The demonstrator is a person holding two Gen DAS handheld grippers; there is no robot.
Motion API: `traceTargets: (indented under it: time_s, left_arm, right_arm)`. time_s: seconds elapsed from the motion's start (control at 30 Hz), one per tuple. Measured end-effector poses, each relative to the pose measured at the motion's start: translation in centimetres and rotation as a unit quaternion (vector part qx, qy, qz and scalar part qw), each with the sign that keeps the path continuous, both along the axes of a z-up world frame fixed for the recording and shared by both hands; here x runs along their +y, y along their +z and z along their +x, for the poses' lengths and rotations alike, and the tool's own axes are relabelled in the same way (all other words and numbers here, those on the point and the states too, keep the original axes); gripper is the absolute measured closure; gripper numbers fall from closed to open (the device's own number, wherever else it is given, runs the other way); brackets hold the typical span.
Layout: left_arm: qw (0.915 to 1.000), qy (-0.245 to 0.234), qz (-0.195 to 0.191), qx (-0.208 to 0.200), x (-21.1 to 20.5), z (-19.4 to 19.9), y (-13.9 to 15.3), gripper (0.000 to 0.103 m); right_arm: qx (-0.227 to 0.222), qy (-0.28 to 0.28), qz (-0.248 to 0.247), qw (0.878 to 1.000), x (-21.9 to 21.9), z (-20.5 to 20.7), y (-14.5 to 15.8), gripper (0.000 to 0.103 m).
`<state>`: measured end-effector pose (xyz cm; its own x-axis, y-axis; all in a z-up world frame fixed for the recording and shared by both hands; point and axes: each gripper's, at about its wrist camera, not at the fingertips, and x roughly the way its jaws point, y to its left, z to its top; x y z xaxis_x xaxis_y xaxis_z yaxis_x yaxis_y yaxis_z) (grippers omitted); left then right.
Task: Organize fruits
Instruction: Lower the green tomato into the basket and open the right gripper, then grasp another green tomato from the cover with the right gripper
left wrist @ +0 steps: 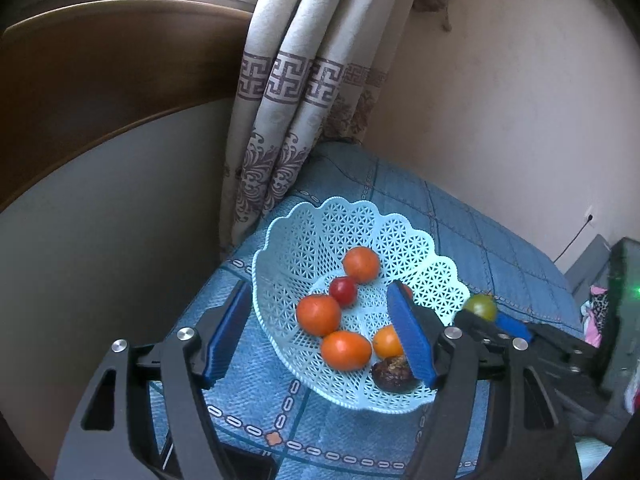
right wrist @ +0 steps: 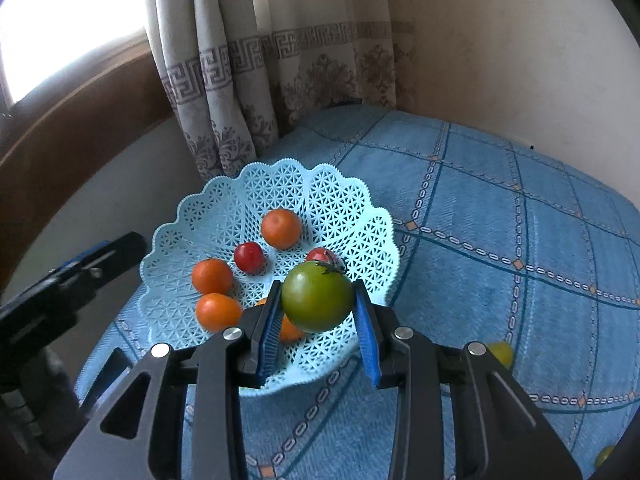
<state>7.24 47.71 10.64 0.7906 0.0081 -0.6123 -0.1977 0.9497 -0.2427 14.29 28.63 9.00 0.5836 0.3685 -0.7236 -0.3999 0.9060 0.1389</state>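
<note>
My right gripper (right wrist: 316,320) grasps a green tomato (right wrist: 317,297) between its blue fingers (right wrist: 366,332), held above the near right rim of the pale blue basket (right wrist: 224,204). My left gripper (left wrist: 320,336) is spread wide, released, its fingers straddling the basket's near left side. Inside the basket lie orange fruits (left wrist: 318,314), a small red tomato (left wrist: 343,290) and a dark wrinkled fruit (left wrist: 392,374). The basket rests on a blue patterned cloth (right wrist: 500,220). A yellow fruit (right wrist: 502,353) lies on the cloth to the right.
</note>
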Motion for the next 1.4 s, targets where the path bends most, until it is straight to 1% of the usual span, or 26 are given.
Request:
traceTargets:
  time_s: [0.23, 0.27, 0.3, 0.43, 0.53, 0.67, 0.7, 0.8, 1.1, 1.17, 1.2, 1.23, 1.4]
  left_arm:
    - [0.9999, 0.005, -0.009, 0.004, 0.4, 0.2, -0.2, 0.030]
    - [0.9999, 0.005, -0.009, 0.005, 0.4, 0.3, -0.2, 0.030]
    - [0.9999, 0.005, -0.010, 0.005, 0.4, 0.3, -0.2, 0.030]
    - [1.0000, 0.001, -0.008, 0.004, 0.2, 0.2, -0.1, 0.029]
    - [1.0000, 0.000, -0.006, 0.000, 0.0, 0.0, 0.1, 0.024]
    - [1.0000, -0.005, -0.004, 0.000, -0.5, 0.0, 0.2, 0.024]
    - [1.0000, -0.006, -0.003, 0.000, -0.6, 0.0, 0.2, 0.024]
    - [1.0000, -0.009, -0.004, -0.001, -1.0, 0.0, 0.3, 0.018]
    - [0.9996, -0.029, 0.005, 0.002, -2.9, 0.0, 0.2, 0.014]
    - [0.9994, -0.033, 0.007, 0.003, -3.4, 0.0, 0.1, 0.012]
    - [0.9993, -0.036, 0.007, 0.003, -3.8, 0.0, 0.0, 0.011]
    - [0.9992, -0.039, 0.007, 0.004, -4.0, 0.0, 0.0, 0.009]
    - [0.9985, -0.051, 0.014, 0.011, -5.5, 0.1, -0.5, 0.008]
  right_arm:
    - [0.014, -0.012, -0.001, 1.000, 0.4, 0.9, -1.0, 0.067]
    - [0.015, -0.013, 0.003, 1.000, 0.2, 0.9, -1.0, 0.065]
    - [0.014, -0.015, 0.006, 1.000, 0.1, 1.0, -1.0, 0.060]
    - [0.010, -0.017, 0.013, 1.000, -0.4, 0.8, -0.6, 0.059]
    - [0.003, -0.019, 0.015, 1.000, -1.0, 0.3, -0.3, 0.059]
    - [-0.002, -0.027, 0.021, 0.999, -2.1, -0.2, 0.0, 0.059]
    - [-0.002, -0.030, 0.022, 0.999, -2.5, -0.3, 0.0, 0.059]
    - [-0.004, -0.038, 0.024, 0.999, -3.7, -0.6, 0.1, 0.059]
    - [0.000, -0.070, 0.024, 0.997, -8.3, -1.4, 0.2, 0.059]
    - [0.003, -0.077, 0.026, 0.997, -9.4, -1.7, 0.1, 0.055]
    - [0.004, -0.081, 0.028, 0.996, -10.0, -1.8, 0.0, 0.051]
    - [0.004, -0.086, 0.029, 0.996, -10.6, -2.0, -0.1, 0.048]
    - [0.015, -0.107, 0.034, 0.994, -13.6, -2.5, -0.7, 0.048]
